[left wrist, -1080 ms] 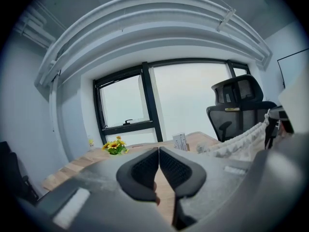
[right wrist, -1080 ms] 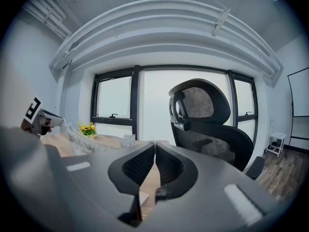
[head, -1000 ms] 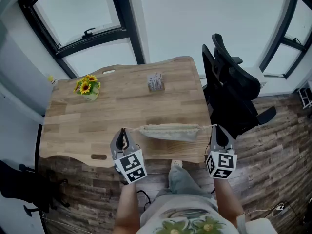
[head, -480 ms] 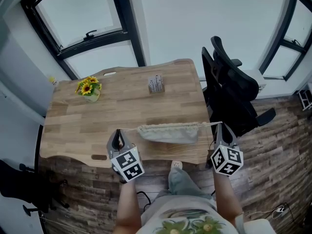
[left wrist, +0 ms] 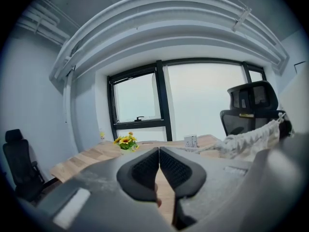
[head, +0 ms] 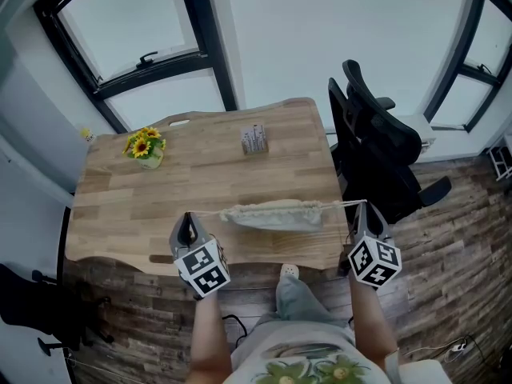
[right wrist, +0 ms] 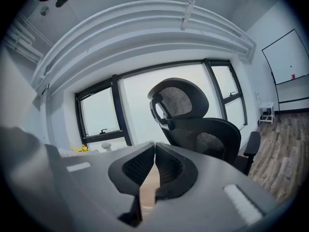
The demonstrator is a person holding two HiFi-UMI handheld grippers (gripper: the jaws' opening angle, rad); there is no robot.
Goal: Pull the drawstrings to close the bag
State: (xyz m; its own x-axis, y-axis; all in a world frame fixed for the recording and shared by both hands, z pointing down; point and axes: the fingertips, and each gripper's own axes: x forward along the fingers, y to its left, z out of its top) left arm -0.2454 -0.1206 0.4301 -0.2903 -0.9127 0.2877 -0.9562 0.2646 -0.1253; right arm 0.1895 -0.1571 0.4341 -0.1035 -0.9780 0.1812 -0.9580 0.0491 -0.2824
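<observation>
Left hand-held gripper (head: 189, 221) has pulled its drawstring (head: 208, 213) further from the bag (head: 272, 214).

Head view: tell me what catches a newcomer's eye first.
The pale bag over the table's near edge, its drawstrings taut sideways to the left gripper and right gripper, both shut on them. Next, the yellow sunflowers at the table's far left and the black chair to its right.
</observation>
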